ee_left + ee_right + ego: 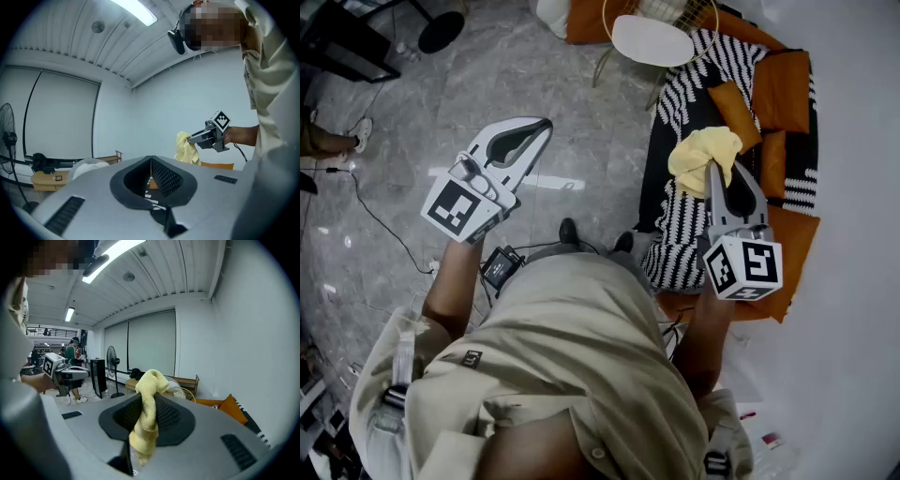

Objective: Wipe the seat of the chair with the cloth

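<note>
Right gripper (713, 171) clamping one cloth (703, 150), left gripper (536, 129) closed, empty

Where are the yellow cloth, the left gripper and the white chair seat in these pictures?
yellow cloth (705, 150): head view, on its bunched top.
left gripper (542, 126): head view, between its closed jaw tips.
white chair seat (652, 39): head view, on the seat's middle.

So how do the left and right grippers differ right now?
The right gripper is shut on the yellow cloth, which bunches above its tips. The left gripper has its fingers together with nothing between them. In the head view the right gripper shows over the striped seat, and the left gripper shows over the grey floor. Both are held up in the air, and neither touches the seat.
</note>
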Available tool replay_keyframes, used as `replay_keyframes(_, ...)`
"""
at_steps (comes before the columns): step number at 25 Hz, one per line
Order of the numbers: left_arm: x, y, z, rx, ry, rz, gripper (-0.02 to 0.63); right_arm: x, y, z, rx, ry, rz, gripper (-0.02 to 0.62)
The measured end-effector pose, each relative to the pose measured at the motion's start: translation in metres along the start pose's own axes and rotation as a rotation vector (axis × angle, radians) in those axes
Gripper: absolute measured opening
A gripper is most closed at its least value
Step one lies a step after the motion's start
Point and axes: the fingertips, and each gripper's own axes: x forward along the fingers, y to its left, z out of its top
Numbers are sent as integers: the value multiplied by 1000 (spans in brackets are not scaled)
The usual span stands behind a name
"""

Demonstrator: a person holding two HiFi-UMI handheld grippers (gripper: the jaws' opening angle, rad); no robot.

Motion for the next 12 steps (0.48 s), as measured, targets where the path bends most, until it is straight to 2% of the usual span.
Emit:
replay_keyframes(8, -10, -3, 2, -8, -6, -13, 20, -11, 11, 7, -7, -2, -6, 87)
replay_keyframes(12, -6, 0, -4, -49, -12, -6, 20, -2, 8, 12, -4, -7, -1, 89)
